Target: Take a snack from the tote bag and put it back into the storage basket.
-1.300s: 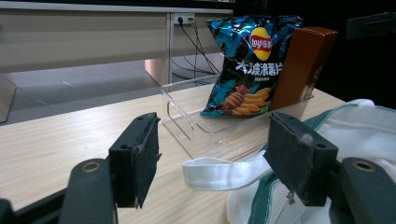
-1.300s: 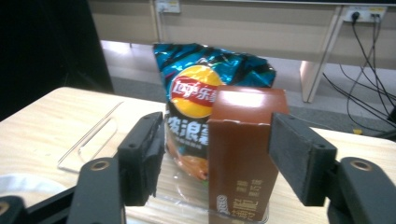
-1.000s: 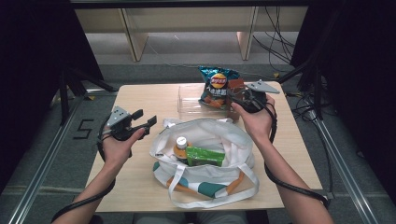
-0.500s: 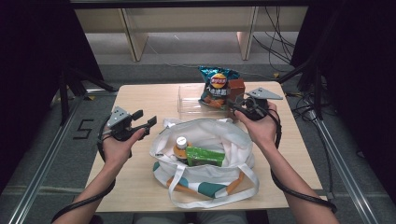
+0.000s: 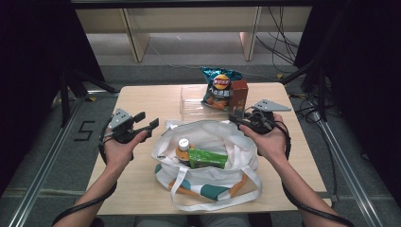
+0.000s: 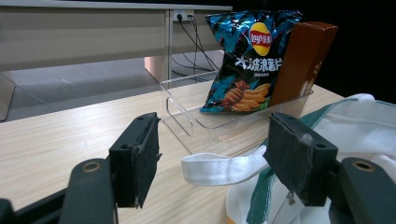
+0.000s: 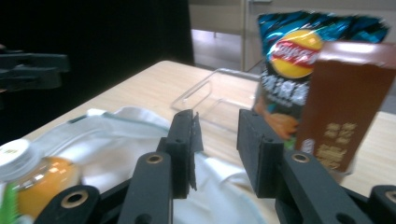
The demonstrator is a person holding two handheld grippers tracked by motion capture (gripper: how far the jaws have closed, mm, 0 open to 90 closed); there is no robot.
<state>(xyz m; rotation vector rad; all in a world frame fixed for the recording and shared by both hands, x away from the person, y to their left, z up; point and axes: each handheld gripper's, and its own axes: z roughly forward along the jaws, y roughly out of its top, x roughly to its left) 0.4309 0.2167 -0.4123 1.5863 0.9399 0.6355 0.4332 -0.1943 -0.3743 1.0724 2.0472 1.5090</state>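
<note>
Right claw nearest the white tote bag (image 5: 208, 142), at its far right rim

My right gripper (image 5: 238, 119) hovers just over the bag's far right edge, jaws empty and just been narrowing to a small gap; the orange-juice bottle (image 5: 182, 150) and green carton (image 5: 208, 158) lie inside the bag, toward me and to the left of that claw, the carton's long axis running across the bag; my left gripper (image 5: 145, 122) sits apart off the bag's left side, jaws wide with only the loose handle strap (image 6: 219, 168) between them, ungripped; behind the bag, the clear tray (image 5: 191, 101) already holds the chip bag (image 5: 217, 87) and brown box (image 5: 239, 93).
</note>
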